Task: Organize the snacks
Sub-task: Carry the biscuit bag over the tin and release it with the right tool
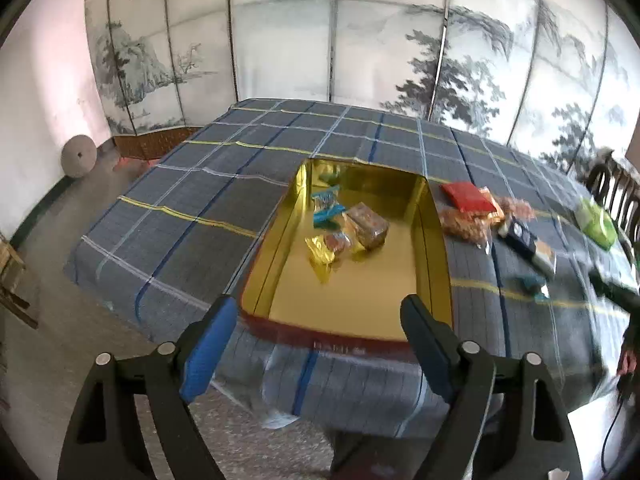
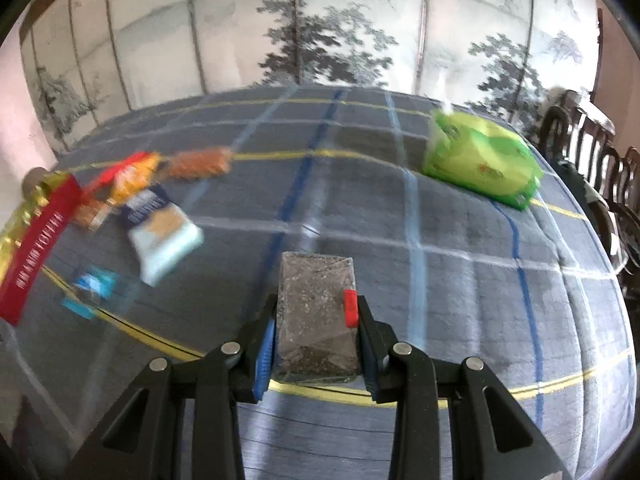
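Behind my table's checked cloth (image 1: 224, 184) stands a painted screen (image 1: 280, 40); a millstone (image 1: 78, 156) leans by the wall, chairs (image 2: 600, 168) at right.

In the right wrist view, motion blur smears the snack packets (image 2: 160, 216) near the desk's left edge, so their labels cannot be read. The gold tin (image 2: 24, 248) with the red rim is cut off by the picture's left edge. In the left wrist view, the packets (image 1: 520, 236) beside the tin are blurred too, and the tin's rim lettering (image 1: 340, 346) is unreadable.
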`<state>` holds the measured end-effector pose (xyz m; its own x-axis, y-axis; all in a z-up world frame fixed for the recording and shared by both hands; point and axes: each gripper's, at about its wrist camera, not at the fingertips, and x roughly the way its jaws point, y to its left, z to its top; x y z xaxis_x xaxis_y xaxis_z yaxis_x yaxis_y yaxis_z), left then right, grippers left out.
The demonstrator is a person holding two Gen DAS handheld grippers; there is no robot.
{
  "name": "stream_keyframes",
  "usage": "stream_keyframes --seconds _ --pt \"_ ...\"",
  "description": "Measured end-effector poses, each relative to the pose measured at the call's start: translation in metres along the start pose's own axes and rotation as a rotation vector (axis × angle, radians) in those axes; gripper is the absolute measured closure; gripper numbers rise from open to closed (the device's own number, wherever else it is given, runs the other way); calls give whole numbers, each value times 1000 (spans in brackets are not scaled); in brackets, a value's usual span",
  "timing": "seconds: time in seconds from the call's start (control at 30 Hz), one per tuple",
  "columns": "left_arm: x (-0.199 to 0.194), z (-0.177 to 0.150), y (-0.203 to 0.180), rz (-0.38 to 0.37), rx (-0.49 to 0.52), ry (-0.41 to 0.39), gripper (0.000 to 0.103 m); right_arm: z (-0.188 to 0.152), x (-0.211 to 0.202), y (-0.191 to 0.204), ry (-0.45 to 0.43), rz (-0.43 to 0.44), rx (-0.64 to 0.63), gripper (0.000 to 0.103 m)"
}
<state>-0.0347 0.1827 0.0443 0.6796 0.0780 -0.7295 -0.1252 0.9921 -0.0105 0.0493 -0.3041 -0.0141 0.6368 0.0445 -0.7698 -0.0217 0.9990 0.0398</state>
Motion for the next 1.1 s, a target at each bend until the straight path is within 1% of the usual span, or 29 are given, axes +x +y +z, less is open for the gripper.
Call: stream_keyframes --seconds 0.1,0.23,0.27,0.33,0.37,0.43,0.5,0.53,0.57,0.63,0.7,0.77,0.83,0.93,1.03,1.1 --pt "-7 -5 -2 -13 1 19 14 14 -9 25 -18 57 -17 68" --pt "-8 -6 -4 0 17 53 9 38 -21 76 -46 159 -74 68" --pt "-10 -7 -5 5 26 52 2 46 -24 94 -51 194 -95 68" --pt "-13 -9 -7 3 36 48 1 60 -28 130 -61 267 -133 68" --pt "-16 -10 -8 -11 37 47 1 66 -29 147 -63 300 -150 68" --pt "-20 -11 -6 -16 36 34 1 76 -28 176 -58 356 -174 68" --pt "-23 -13 -6 -3 43 12 1 87 -22 216 -41 419 -212 68" --pt "-23 -14 -6 -7 48 13 1 89 -19 226 -33 434 -224 68" --pt "-22 -14 -6 -12 60 26 1 93 -14 245 -20 454 -244 68" --pt "-20 -15 -3 -26 58 35 1 99 -5 275 -1 478 -273 68" --pt "-20 -18 -1 -23 54 26 1 105 8 305 29 503 -299 68" --pt "-21 -20 0 -28 64 21 1 109 20 326 50 509 -320 68" --pt "-23 -22 1 -13 72 4 1 113 35 346 77 503 -342 68" --pt "-24 -24 2 0 93 -23 1 117 52 362 105 489 -359 68" --pt "-21 -26 0 31 118 -28 1 119 70 373 128 461 -367 68" --pt "-19 -26 -2 38 133 -31 1 122 83 381 153 444 -369 68"
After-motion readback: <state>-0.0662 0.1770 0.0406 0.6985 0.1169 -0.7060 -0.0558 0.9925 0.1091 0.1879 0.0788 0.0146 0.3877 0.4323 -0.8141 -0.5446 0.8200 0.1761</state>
